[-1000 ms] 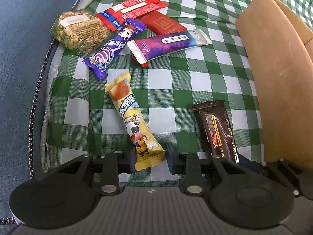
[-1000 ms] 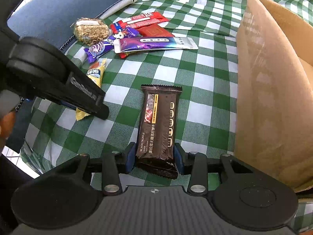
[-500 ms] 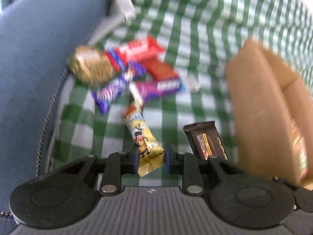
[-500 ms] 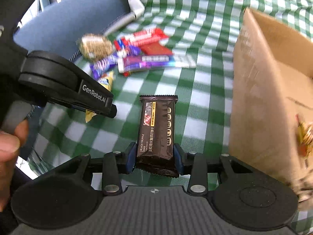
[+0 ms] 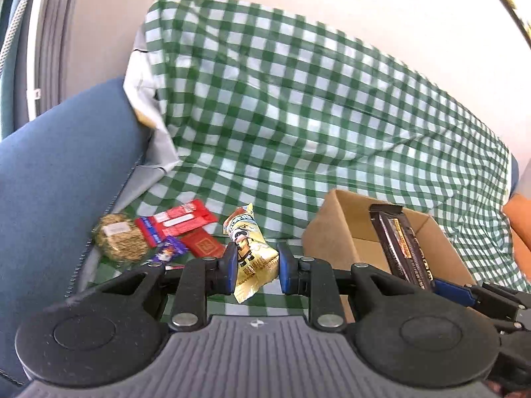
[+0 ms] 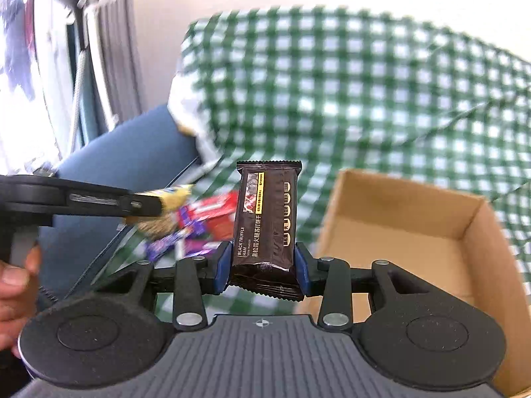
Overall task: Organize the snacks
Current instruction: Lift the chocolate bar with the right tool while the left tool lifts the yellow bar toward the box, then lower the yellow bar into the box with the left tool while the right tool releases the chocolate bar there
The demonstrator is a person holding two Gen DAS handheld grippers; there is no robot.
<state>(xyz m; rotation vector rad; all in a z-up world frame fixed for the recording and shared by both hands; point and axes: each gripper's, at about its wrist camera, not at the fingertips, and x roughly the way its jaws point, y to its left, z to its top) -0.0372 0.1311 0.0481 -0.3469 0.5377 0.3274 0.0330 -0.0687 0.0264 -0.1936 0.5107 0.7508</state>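
Observation:
My left gripper [image 5: 255, 265] is shut on a yellow cartoon snack bar [image 5: 249, 248] and holds it in the air, left of the open cardboard box [image 5: 335, 235]. My right gripper [image 6: 262, 267] is shut on a dark brown truffle bar [image 6: 265, 219], lifted beside the box [image 6: 408, 229]; that bar also shows in the left wrist view [image 5: 401, 242] over the box. The left gripper with the yellow bar [image 6: 172, 195] shows at the left of the right wrist view.
A round oat cake [image 5: 117, 237], red packets [image 5: 179, 224], a dark red pack [image 5: 202, 243] and a purple wrapper [image 5: 167, 252] lie on the green checked cloth [image 5: 282, 116]. A blue cushion [image 5: 56, 165] is at the left.
Both grippers have lifted their bars off the cloth and tilted up; the right one has moved toward the box. The box interior is now in view.

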